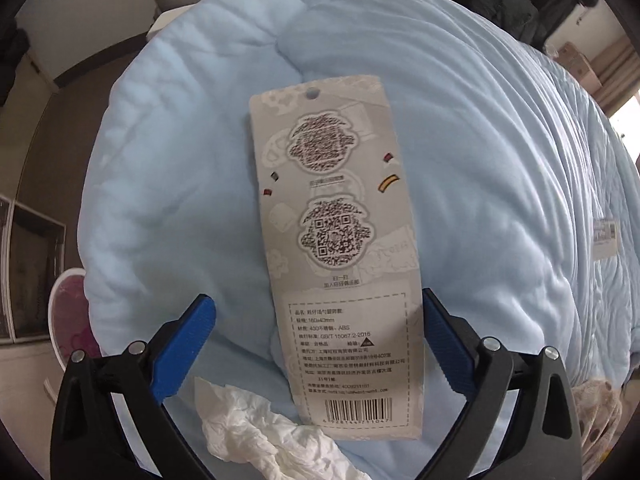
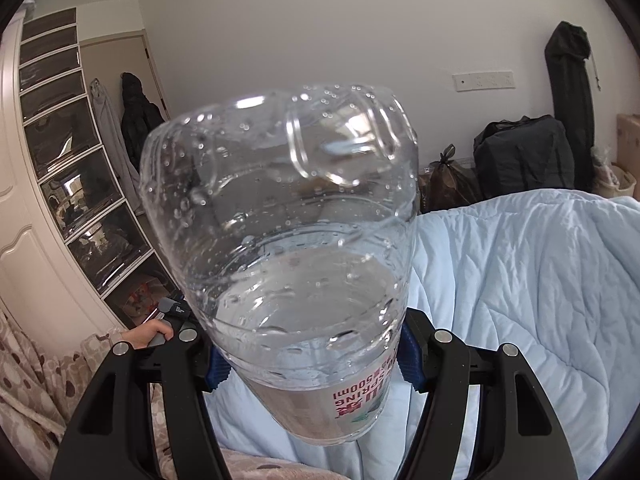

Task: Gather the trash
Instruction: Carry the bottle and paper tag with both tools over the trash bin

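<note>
Gripping a clear water bottle (image 2: pixel 280 264) mid-frame in my right gripper (image 2: pixel 312 364), I am spreading my left gripper (image 1: pixel 316 336) around a paper tag (image 1: pixel 332 256); a crumpled tissue (image 1: pixel 256 432), lower centre on the blue quilt (image 1: pixel 500 200), is waiting uncollected.

quilt (image 1: pixel 460 160): pale blue, rumpled | wardrobe (image 2: pixel 24 248): cream, at left | drawers (image 2: pixel 76 184): stacked beside wardrobe | coat (image 2: pixel 138 120): dark, hanging by door | bag (image 2: pixel 524 156): dark, against wall behind quilt

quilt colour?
Light blue quilt, plain with stitched ripples; clearest in the left wrist view.
</note>
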The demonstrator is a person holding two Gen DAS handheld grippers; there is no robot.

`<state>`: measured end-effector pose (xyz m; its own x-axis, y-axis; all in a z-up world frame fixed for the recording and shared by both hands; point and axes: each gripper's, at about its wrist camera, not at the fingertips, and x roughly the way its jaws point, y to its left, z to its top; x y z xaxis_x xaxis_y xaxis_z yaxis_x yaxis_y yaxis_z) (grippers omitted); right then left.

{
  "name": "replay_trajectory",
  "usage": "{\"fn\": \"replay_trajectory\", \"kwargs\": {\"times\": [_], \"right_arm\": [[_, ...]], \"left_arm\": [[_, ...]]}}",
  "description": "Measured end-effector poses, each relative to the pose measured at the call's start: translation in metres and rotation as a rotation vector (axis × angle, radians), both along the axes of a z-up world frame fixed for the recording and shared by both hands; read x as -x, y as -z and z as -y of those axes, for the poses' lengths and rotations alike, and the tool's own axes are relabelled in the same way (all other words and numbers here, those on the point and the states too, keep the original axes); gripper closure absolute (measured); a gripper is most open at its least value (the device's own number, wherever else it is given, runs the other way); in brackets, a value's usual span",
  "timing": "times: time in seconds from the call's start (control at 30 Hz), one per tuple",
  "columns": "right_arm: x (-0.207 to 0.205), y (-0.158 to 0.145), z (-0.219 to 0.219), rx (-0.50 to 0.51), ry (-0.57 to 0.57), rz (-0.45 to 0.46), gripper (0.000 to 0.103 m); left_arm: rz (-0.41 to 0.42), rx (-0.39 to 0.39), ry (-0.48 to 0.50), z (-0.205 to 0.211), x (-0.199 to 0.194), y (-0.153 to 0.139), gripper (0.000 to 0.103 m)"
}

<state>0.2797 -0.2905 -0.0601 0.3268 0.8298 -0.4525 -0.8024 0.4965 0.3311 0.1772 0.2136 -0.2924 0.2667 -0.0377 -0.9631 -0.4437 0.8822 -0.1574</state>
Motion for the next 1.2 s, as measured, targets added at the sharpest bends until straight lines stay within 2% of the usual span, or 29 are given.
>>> {"fn": "replay_trajectory", "kwargs": {"times": [0.07,0.13,0.27,0.33,0.43,0.53,0.63,0.77,1.0,1.2], "right_arm": [[0.001,-0.001,0.000,0.011,0.000,0.003,0.040],[0.000,-0.001,-0.001,0.021,0.004,0.005,0.040],[0.002,-0.003,-0.004,0.021,0.009,0.004,0.040],[0.003,-0.004,-0.006,0.028,0.008,0.009,0.040],[0.005,-0.004,-0.009,0.039,0.003,0.018,0.040],[0.004,-0.003,-0.010,0.041,0.002,0.011,0.040],[0.002,-0.001,-0.012,0.039,0.006,0.002,0.040],[0.002,-0.002,-0.016,0.048,0.000,0.009,0.040],[0.002,-0.001,-0.025,0.067,-0.027,0.012,0.040],[0.003,0.006,-0.049,0.117,-0.101,0.018,0.040]], "left_arm": [[0.034,0.104,-0.056,-0.012,0.003,0.005,0.005],[0.032,0.169,-0.045,-0.013,-0.001,0.011,0.005],[0.019,0.176,-0.015,-0.003,-0.009,0.022,0.005],[0.032,0.195,-0.018,-0.001,-0.010,0.022,0.012],[0.068,0.195,-0.023,-0.002,-0.007,0.013,0.031],[0.110,0.219,-0.032,-0.004,-0.002,0.003,0.033],[0.134,0.195,-0.035,-0.003,0.001,-0.006,0.033],[0.215,0.179,-0.018,0.004,0.001,-0.033,0.033],[0.335,0.099,0.078,0.027,0.004,-0.096,0.033],[0.362,-0.013,0.189,0.047,0.025,-0.142,0.033]]}}
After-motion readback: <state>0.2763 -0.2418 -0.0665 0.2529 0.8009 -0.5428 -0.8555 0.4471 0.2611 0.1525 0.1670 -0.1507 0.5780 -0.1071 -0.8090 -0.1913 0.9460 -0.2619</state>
